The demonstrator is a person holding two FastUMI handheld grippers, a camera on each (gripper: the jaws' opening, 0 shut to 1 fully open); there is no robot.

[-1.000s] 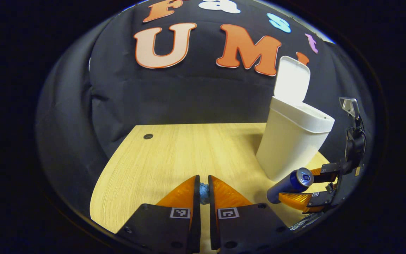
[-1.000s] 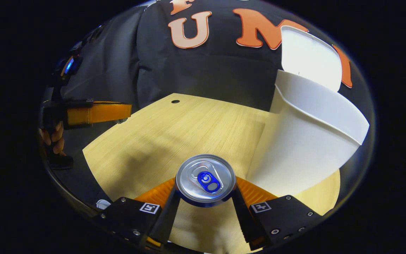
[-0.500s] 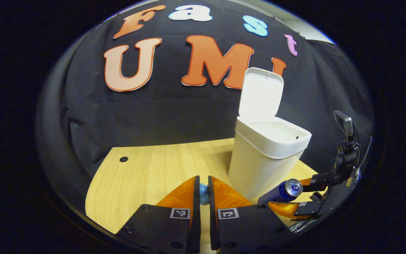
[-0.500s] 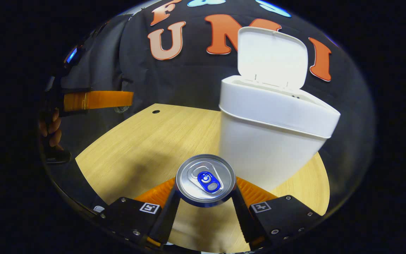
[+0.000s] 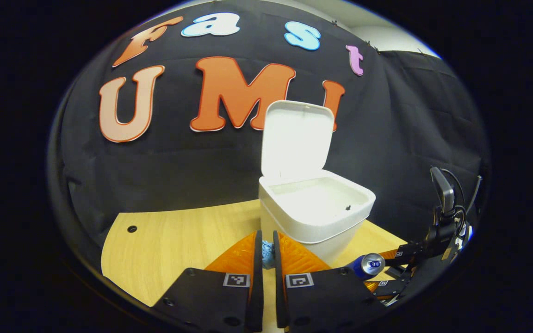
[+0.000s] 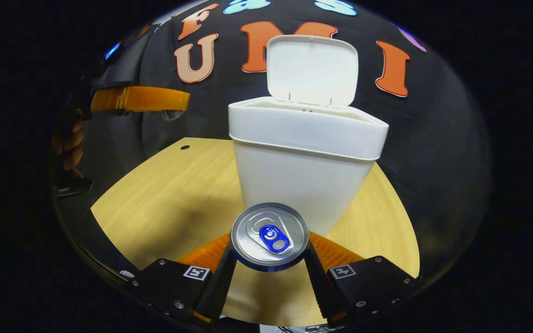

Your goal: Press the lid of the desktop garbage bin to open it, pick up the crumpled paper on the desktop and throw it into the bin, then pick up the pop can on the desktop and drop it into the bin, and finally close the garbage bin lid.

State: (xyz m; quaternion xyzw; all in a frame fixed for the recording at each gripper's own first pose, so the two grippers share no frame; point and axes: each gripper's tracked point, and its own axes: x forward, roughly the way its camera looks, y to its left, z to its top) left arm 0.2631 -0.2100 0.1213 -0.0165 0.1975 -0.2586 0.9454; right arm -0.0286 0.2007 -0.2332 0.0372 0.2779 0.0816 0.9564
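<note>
The white garbage bin [image 5: 315, 217] [image 6: 301, 157] stands on the wooden desk with its lid [image 5: 296, 138] [image 6: 312, 69] raised upright. My left gripper [image 5: 266, 252] is shut on the crumpled bluish paper [image 5: 267, 253], held above the desk just in front of the bin's near rim. My right gripper [image 6: 269, 249] is shut on the pop can [image 6: 269, 236], whose silver top with a blue tab faces the camera. In the left gripper view the can [image 5: 367, 265] and the right gripper [image 5: 384, 270] sit low at the right, beside the bin.
The light wooden desk [image 6: 174, 199] [image 5: 164, 245] has a small round hole [image 5: 132, 229] [image 6: 184, 147] near its far left corner. Black cloth hangs behind the bin. In the right gripper view a hand [image 6: 70, 148] holds the left gripper [image 6: 174, 99] at upper left.
Both grippers have risen and swung toward the bin, which now sits nearer the centre of each view with its opening visible. Paper and can stay gripped.
</note>
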